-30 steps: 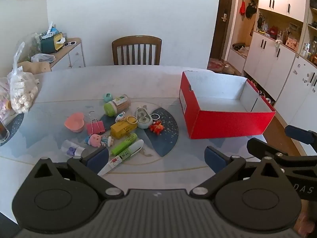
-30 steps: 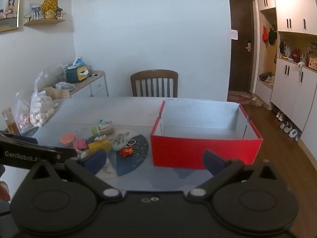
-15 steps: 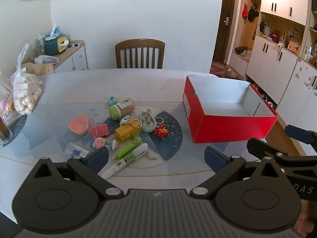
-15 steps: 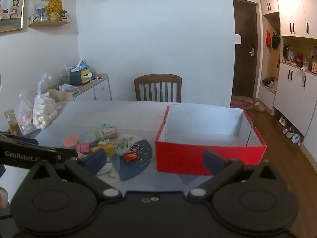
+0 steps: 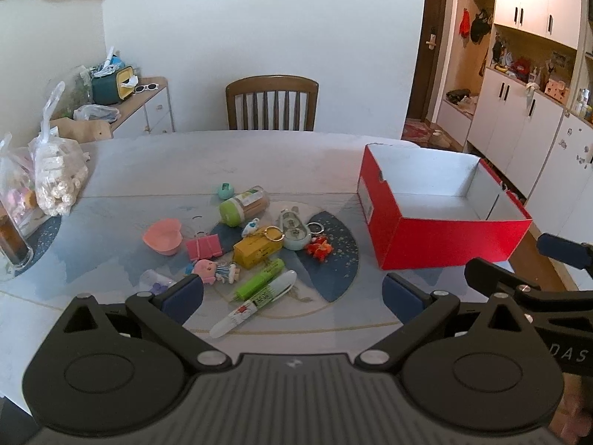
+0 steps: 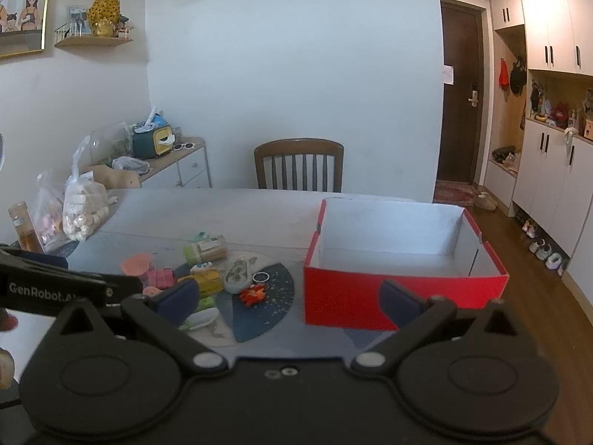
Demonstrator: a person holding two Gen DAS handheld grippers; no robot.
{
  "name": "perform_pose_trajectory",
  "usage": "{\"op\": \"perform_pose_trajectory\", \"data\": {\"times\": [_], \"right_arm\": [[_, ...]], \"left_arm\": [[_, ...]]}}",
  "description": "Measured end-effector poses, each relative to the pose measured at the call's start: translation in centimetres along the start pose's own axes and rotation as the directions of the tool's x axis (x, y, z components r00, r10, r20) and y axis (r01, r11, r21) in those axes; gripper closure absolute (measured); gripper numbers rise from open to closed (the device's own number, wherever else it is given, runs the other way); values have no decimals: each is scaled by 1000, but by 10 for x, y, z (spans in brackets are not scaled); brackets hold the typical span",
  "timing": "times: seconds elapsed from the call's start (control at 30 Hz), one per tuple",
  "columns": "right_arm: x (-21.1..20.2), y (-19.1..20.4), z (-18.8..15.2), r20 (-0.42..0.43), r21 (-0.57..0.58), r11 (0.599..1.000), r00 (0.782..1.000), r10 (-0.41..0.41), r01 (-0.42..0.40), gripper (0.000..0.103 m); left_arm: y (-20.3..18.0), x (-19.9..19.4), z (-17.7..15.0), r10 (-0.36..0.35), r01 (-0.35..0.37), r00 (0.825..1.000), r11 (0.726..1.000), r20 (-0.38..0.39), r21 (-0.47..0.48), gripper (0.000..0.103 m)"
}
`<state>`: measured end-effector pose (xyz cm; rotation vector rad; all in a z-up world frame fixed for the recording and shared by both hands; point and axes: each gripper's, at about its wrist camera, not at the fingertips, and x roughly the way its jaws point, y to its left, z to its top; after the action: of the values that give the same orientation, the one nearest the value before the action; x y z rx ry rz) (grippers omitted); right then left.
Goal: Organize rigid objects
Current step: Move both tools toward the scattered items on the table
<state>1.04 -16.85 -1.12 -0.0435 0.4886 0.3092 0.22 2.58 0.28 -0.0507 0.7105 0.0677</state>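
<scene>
Both grippers, left gripper (image 5: 292, 293) and right gripper (image 6: 287, 298), are hovering with jaws apart (holding nothing) above the counter (image 5: 222, 159), near the red box (image 5: 441, 237).

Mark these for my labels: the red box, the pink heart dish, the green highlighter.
red box (image 5: 444, 239), left wrist view, near red wall.
pink heart dish (image 5: 163, 236), left wrist view, centre of bowl.
green highlighter (image 5: 259, 279), left wrist view, mid-barrel.

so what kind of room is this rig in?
Most likely a home dining area by the entryway: a dining table with a wooden chair behind it, white built-in cabinets, shoes on the floor and a front door.
</scene>
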Motion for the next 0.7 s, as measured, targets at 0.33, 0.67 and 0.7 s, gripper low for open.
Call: {"op": "perform_pose_trajectory", "data": {"times": [0.33,0.67,0.7], "right_arm": [[14,28,4,-7,-9,1000,1000,-18,18,0],[42,73,14,-21,-14,1000,999,-26,26,5],[46,78,14,-24,-17,999,999,-28,28,6]], "left_arm": [[32,12,4,-4,4,1000,1000,-17,-2,0],[86,35,16,-50,51,999,998,-20,22,0],[93,40,17,-58,58,998,998,-21,22,0]]}}
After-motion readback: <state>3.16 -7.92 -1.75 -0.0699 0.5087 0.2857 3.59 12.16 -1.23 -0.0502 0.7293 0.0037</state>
